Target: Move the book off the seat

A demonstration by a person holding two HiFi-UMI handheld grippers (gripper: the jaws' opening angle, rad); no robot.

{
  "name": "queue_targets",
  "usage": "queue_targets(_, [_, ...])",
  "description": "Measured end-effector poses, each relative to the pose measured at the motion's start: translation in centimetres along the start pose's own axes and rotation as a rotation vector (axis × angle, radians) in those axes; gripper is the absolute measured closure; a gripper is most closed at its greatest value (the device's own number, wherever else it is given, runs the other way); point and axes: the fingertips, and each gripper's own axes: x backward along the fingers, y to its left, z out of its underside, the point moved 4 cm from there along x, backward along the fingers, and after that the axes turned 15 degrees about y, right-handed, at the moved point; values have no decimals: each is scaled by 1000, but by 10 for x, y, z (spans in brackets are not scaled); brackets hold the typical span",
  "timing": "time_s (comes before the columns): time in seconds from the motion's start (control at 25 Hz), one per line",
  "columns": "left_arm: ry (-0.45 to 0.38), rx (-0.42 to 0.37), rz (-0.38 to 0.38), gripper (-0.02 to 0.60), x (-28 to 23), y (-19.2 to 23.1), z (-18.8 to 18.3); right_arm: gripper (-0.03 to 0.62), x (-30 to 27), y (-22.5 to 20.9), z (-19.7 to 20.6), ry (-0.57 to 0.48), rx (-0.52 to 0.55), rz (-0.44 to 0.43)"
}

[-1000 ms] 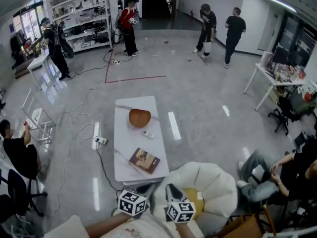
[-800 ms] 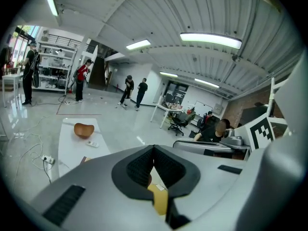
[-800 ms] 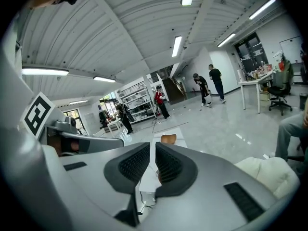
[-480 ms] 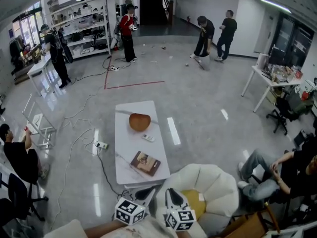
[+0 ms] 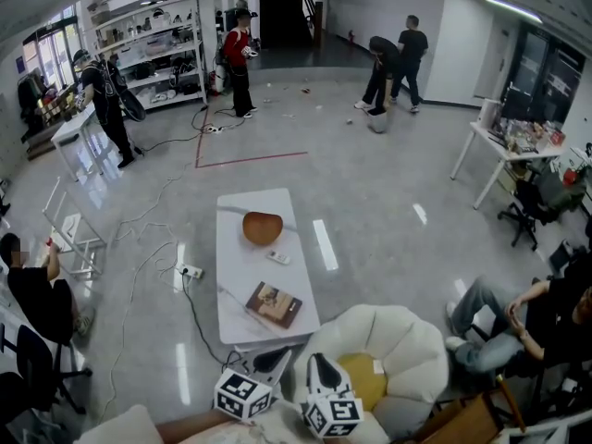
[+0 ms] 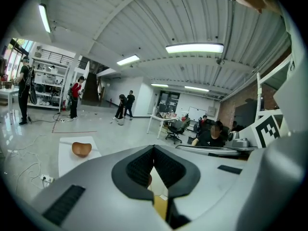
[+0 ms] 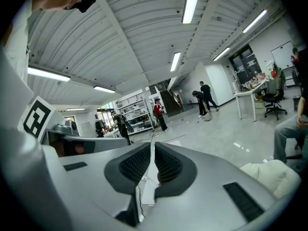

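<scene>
at twelve o'clock in the head view the white desk (image 5: 237, 285) fills the middle. a book (image 5: 274, 304) lies at its near end with a remote (image 5: 277, 257) and brown bowl (image 5: 262, 228) beyond, leaving its left strip bare. at two o'clock the cream armchair (image 5: 407, 336) and a seated person (image 5: 527, 326) close the right, while at ten o'clock the floor (image 5: 129, 340) lies open except for a power strip (image 5: 189, 271) and cable (image 5: 199, 326).
</scene>
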Motion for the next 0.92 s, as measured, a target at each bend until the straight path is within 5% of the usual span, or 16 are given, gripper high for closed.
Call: queue_targets(0.92, [2,-8,29,571,-7,0,-2,560,-8,7,10,31,-25,-2])
